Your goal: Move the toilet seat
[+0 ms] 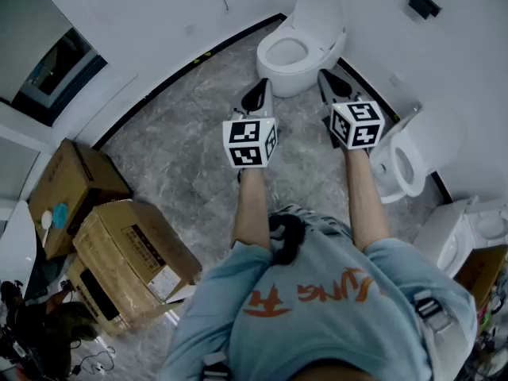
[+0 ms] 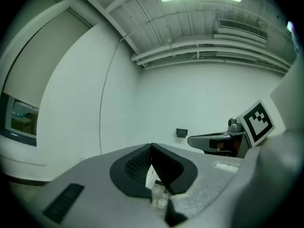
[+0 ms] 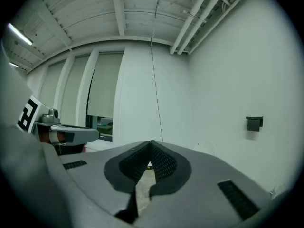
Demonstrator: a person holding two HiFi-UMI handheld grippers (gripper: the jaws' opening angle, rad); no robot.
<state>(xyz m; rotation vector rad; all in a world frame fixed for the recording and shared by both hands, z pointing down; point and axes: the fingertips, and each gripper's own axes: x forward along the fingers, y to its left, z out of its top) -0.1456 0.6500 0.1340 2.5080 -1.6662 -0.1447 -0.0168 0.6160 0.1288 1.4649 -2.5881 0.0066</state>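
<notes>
A white toilet (image 1: 298,46) stands against the curved wall at the top of the head view, its bowl uncovered and its lid (image 1: 319,10) raised behind it. Whether the seat ring is down I cannot tell. My left gripper (image 1: 255,95) is held above the floor just in front of the bowl, jaws shut and empty. My right gripper (image 1: 332,82) hovers beside the bowl's right side, also shut with nothing in it. Both gripper views look level at bare white walls. There the left gripper (image 2: 152,148) and right gripper (image 3: 150,146) show closed tips, and the toilet is out of sight.
Two more white toilets (image 1: 409,161) (image 1: 460,236) stand along the wall at the right. Cardboard boxes (image 1: 75,189) (image 1: 131,252) sit on the marble floor at the left. A small black box (image 1: 425,2) hangs on the wall. A window (image 3: 102,94) shows in the right gripper view.
</notes>
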